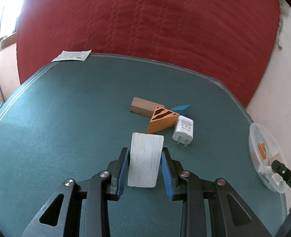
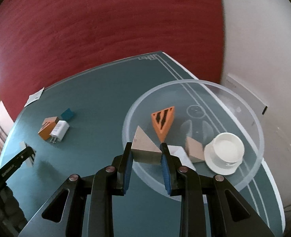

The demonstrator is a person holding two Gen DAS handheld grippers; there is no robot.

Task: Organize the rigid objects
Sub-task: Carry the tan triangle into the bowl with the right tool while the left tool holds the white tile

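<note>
My left gripper (image 1: pixel 145 152) is shut on a flat white block (image 1: pixel 145 159), held above the green table mat (image 1: pixel 66 118). Beyond it lie a brown block (image 1: pixel 142 106), an orange striped wedge (image 1: pixel 162 119), a blue block (image 1: pixel 181 108) and a white charger plug (image 1: pixel 183 131). My right gripper (image 2: pixel 146 148) is shut on a tan triangular wedge (image 2: pixel 144 148), held over the near rim of the clear round bowl (image 2: pixel 244 106). In the bowl lie another orange striped wedge (image 2: pixel 163 120), a tan block (image 2: pixel 193 148), a white piece (image 2: pixel 180 152) and a white cap (image 2: pixel 225 150).
A red quilted cover (image 1: pixel 155 19) lies behind the table. A paper slip (image 1: pixel 72 55) sits at the mat's far left corner. A pale wall (image 2: pixel 263 39) rises to the right, close to the bowl. The left gripper (image 2: pixel 30 154) shows at the right wrist view's left edge.
</note>
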